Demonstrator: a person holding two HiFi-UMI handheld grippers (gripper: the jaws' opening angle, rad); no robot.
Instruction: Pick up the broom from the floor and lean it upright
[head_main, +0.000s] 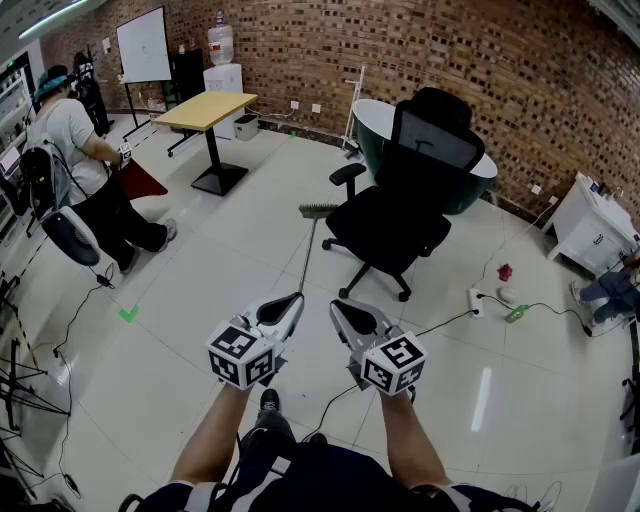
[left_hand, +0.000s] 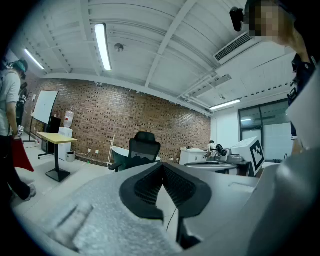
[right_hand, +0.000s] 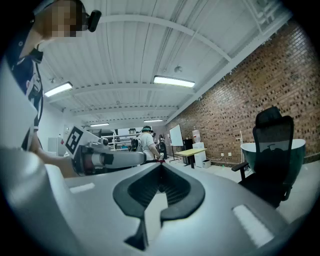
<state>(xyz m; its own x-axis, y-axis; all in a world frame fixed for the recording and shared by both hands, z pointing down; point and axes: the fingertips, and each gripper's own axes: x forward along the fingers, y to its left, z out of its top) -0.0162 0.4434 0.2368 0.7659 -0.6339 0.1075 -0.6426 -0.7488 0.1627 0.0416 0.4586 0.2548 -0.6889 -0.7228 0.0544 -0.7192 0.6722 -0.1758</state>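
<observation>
The left gripper (head_main: 292, 300) and right gripper (head_main: 340, 308) are both clenched on nothing and held level side by side, seemingly poised to start, while the broom (head_main: 310, 248) lies flat on the floor (head_main: 190, 300) ahead of them, its bristles beside the office chair (head_main: 400, 225).

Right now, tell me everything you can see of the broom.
The broom lies flat on the pale tiled floor: a thin light handle with a wide dark bristle head at its far end, just left of the black office chair's base. Its near end disappears behind the left gripper, which holds nothing.
</observation>
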